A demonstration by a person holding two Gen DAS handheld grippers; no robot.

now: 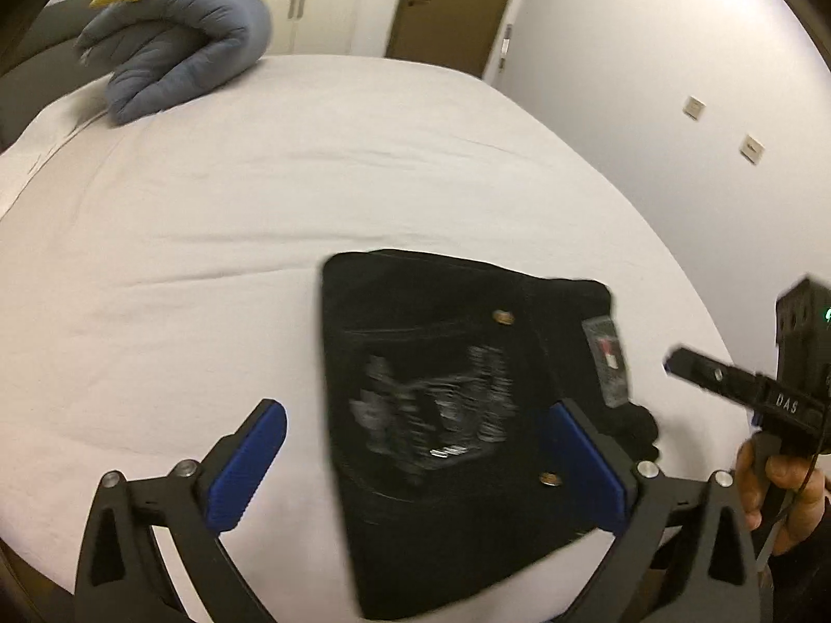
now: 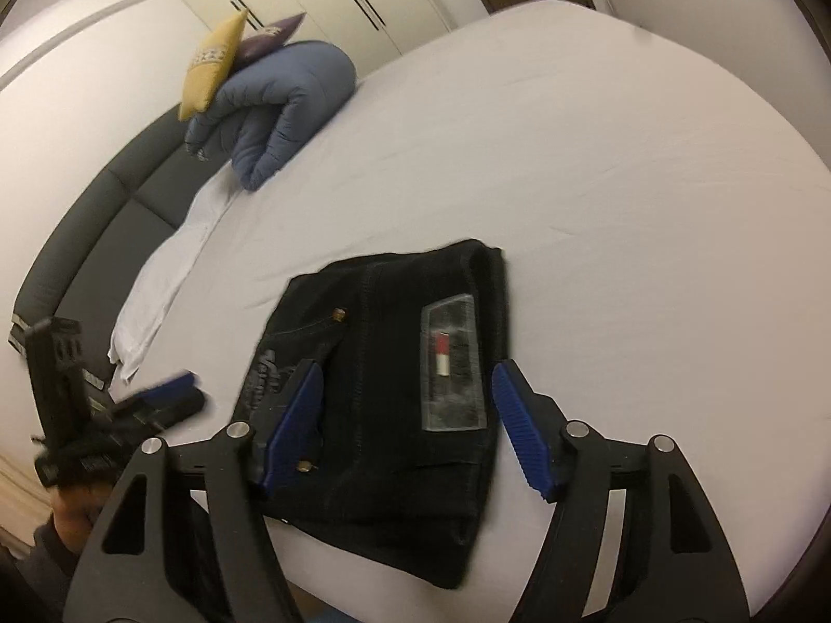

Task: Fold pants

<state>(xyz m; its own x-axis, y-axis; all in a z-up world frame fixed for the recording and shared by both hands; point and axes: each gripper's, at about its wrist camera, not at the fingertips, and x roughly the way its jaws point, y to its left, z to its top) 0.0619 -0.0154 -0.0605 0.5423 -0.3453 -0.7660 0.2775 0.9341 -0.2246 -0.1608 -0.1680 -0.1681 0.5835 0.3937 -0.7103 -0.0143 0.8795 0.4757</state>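
So the black pants are folded into a compact rectangle, lying flat on the white bed sheet near the close edge of the mattress. A back pocket with silver embroidery faces up (a bit blurry in the left wrist view), and there's a pale waistband patch with a small red-and-white mark on it, plus a couple of brass rivets.

The left gripper sits above the near part of the pants with its blue pads spread really wide, nothing pinched between them. The right gripper is also parted, less wide, straddling the patch end of the fold; its pads look clear of the cloth, so it isn't holding anything either. In the left wrist view you can see the hand gripping the right tool's handle at the right edge.

Far off to the left, a rolled blue-grey duvet sits by the dark headboard, with a yellow cushion and a purple one leaning on it. A brown door is on the far wall.
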